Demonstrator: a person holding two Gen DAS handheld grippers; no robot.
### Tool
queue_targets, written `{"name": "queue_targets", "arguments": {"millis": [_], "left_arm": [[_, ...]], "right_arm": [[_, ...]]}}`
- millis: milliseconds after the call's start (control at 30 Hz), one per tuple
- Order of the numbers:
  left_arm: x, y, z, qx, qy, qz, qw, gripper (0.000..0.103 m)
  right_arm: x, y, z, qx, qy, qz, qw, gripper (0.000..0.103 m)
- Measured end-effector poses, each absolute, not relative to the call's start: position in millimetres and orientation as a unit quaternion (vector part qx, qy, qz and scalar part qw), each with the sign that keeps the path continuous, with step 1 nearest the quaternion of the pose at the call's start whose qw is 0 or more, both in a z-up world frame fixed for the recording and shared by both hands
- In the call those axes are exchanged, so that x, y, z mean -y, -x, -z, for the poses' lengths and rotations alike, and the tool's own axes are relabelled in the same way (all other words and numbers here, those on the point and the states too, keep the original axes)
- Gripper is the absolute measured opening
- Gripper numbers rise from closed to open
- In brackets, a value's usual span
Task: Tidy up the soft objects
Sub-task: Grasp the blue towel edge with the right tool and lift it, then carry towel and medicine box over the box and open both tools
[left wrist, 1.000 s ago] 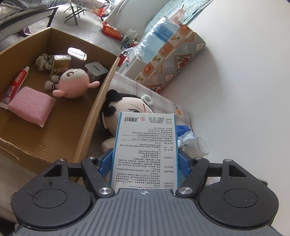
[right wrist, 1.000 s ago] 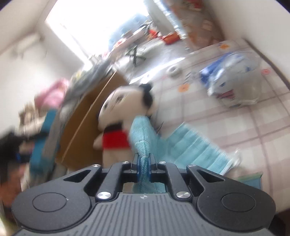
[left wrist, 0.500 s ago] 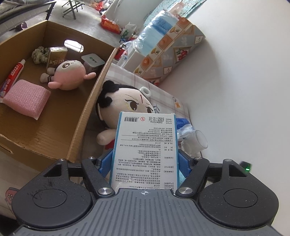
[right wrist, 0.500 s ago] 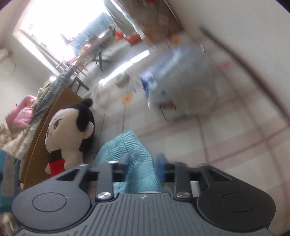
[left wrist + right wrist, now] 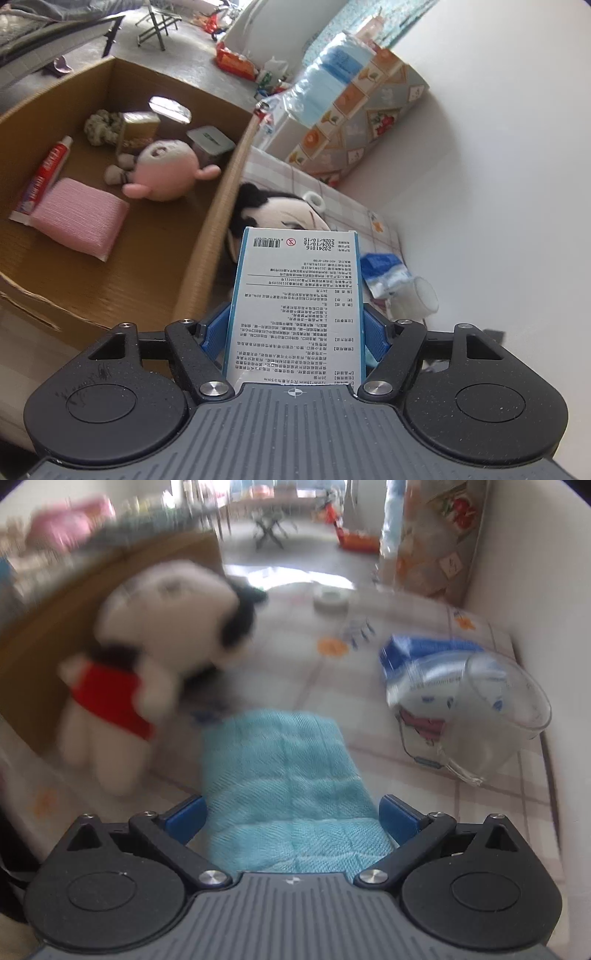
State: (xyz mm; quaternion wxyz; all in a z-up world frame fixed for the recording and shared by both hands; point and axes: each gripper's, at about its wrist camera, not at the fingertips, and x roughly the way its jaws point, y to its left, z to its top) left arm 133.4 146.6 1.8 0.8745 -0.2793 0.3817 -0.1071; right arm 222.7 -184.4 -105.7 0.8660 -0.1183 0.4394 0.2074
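Blurring in the right view hides the plush doll (image 5: pixel 155 653)'s face.

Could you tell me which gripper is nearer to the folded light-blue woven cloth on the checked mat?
Right. The right gripper is directly over the folded light-blue woven cloth, jaws open either side. The left gripper holds a white printed carton by the cardboard box.

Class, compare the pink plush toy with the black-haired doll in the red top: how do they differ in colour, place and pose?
The pink plush toy is pink all over; the black-haired doll is cream with black hair and a red top. The pink plush toy lies inside the cardboard box; the black-haired doll is outside it, against the box wall on the checked cloth. The pink plush toy lies down; the black-haired doll stands propped upright. Both are soft stuffed figures, untouched by either tool.
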Motion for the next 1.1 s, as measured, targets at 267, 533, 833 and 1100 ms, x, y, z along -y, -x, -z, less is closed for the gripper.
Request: {"name": "queue_targets", "arguments": {"millis": [267, 533, 833, 1100], "left_arm": [[-203, -113, -27, -0.330, 0.303, 0.057, 0.892, 0.072], [-258, -114, -48, -0.304, 0.293, -0.009, 0.906, 0.072], [-282, -149, -36, -0.335, 0.267, -0.025, 0.903, 0.072], [-310, -165, -29, -0.335, 0.286, -0.066, 0.895, 0.072]], "right_arm": [[195, -228, 107, -0.465, 0.068, -0.202, 0.859, 0.079], [208, -231, 98, -0.468, -0.003, -0.173, 0.867, 0.026], [213, -217, 55, -0.425, -0.080, -0.182, 0.883, 0.023], [142, -212, -43, -0.322, -0.090, -0.314, 0.888, 0.023]]}}
